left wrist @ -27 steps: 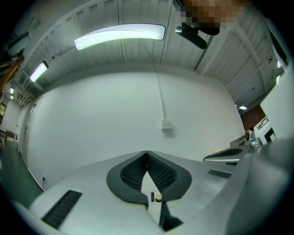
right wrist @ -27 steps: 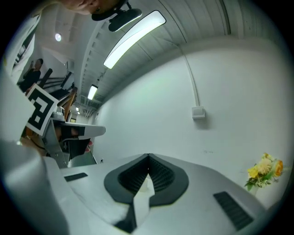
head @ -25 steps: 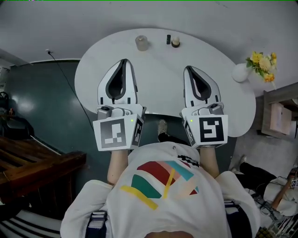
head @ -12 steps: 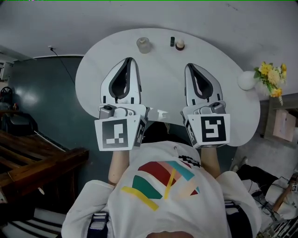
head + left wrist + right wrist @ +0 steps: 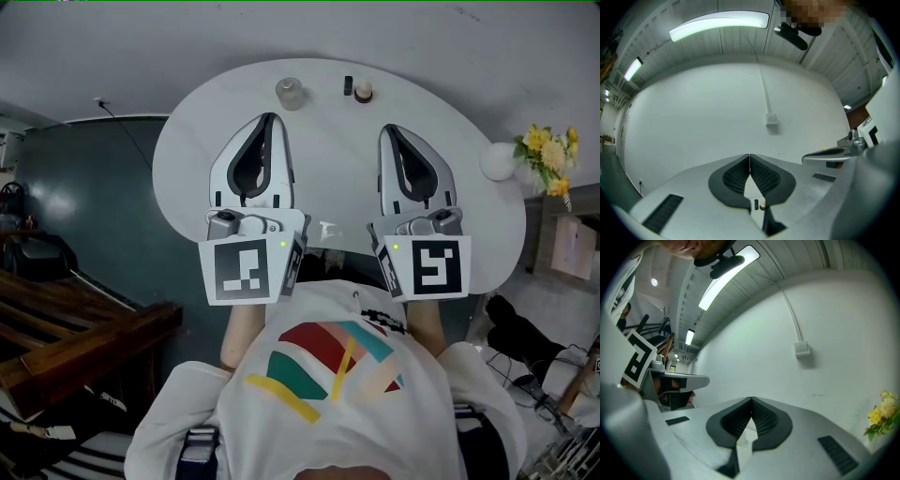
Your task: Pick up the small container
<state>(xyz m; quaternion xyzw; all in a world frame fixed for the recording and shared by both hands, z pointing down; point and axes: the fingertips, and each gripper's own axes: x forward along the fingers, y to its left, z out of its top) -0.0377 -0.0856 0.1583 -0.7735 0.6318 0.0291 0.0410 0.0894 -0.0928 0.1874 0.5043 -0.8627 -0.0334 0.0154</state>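
Observation:
On the far side of the white oval table [image 5: 328, 178] stand a small translucent jar [image 5: 289, 93], a tiny black bottle [image 5: 348, 85] and a small cream container with a dark top [image 5: 364, 91]. My left gripper [image 5: 270, 118] hovers over the table's left half, jaws shut and empty, its tip just short of the jar. Over the right half my right gripper [image 5: 390, 129] is shut and empty too. In the left gripper view the shut jaws [image 5: 749, 156] point at the wall, and the black bottle [image 5: 756, 205] and cream container [image 5: 762, 205] peek through the gap below them. The right gripper view shows its own shut jaws [image 5: 751, 400].
A white round vase [image 5: 497, 161] with yellow flowers [image 5: 547, 157] stands at the table's right edge; the flowers [image 5: 885, 410] also show in the right gripper view. Left of the table lie a dark floor and wooden furniture [image 5: 75, 328]. A white wall rises behind the table.
Both grippers have drifted slightly to the right and forward over the table. Both stay shut and empty.

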